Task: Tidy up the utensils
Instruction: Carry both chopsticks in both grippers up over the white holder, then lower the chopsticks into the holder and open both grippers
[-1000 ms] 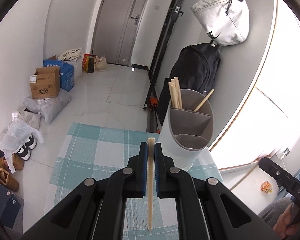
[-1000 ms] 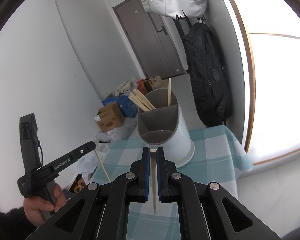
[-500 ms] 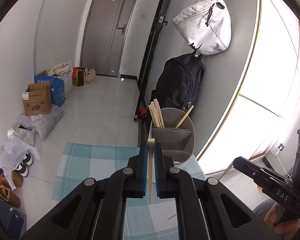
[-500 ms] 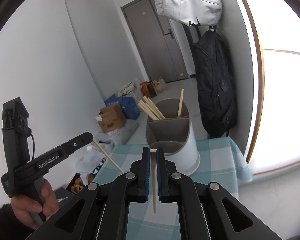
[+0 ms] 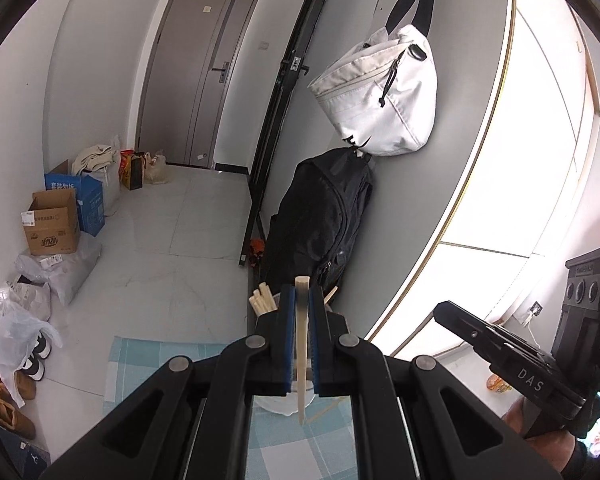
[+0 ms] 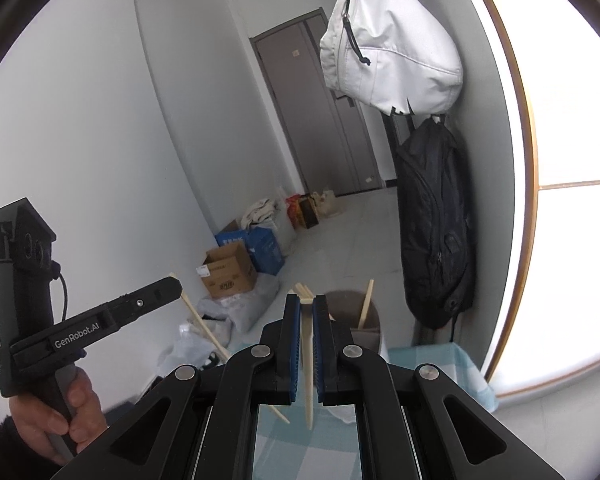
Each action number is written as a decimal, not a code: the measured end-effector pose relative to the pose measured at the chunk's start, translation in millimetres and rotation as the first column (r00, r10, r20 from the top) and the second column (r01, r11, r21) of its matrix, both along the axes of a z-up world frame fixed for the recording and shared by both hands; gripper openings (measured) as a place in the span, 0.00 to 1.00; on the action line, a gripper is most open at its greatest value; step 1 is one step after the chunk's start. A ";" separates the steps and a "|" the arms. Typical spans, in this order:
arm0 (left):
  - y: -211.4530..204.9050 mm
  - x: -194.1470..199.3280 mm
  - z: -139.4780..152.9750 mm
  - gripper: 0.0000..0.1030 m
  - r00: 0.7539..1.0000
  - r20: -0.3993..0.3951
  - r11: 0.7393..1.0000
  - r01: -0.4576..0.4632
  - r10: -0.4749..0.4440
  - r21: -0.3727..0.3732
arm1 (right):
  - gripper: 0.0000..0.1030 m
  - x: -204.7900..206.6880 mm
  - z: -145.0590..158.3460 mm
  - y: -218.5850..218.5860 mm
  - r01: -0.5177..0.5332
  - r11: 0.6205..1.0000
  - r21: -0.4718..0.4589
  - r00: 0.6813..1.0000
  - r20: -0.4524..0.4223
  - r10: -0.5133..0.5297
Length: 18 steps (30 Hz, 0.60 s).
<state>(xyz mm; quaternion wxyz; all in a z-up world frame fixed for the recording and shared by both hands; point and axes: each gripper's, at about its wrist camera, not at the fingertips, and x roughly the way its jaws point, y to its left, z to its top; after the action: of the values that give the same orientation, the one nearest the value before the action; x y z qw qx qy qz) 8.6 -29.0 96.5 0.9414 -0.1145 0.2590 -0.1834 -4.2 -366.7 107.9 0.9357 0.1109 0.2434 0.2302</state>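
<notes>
With both tongs, left (image 5: 299, 344) and right (image 6: 306, 350), clamped on a chopstick (image 5: 301, 344) apiece above the holder (image 6: 364, 330), I risk missing its slots.

left gripper (image 5: 302, 300) clamped, right gripper (image 6: 306, 306) clamped

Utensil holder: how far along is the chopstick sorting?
Done: several chopsticks already stand in the utensil holder.
In hand: the left gripper is shut on one chopstick, the right gripper on another chopstick, both raised.
Left: drop both in; no others visible on the checked cloth.
</notes>
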 end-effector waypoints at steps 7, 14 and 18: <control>-8.1 27.4 28.7 0.02 0.999 0.037 1.000 0.008 -0.008 -0.008 | 0.05 30.8 31.8 -2.9 0.015 1.000 -0.011 0.999 0.036 -0.015; -9.2 66.6 33.1 0.02 1.000 0.027 1.000 0.017 -0.016 -0.027 | 0.05 71.7 48.4 -4.9 0.036 0.999 -0.037 0.998 0.047 -0.034; -11.0 86.2 20.6 0.02 1.000 -0.002 0.999 0.029 -0.029 -0.021 | 0.05 91.4 47.3 -4.9 0.044 0.997 -0.061 0.998 0.043 -0.041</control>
<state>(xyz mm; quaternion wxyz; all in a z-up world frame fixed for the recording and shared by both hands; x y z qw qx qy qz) 94.8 -40.0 117.1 0.9369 -0.1210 0.2600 -0.1998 87.2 -371.6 155.2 0.9482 0.0824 0.2284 0.2048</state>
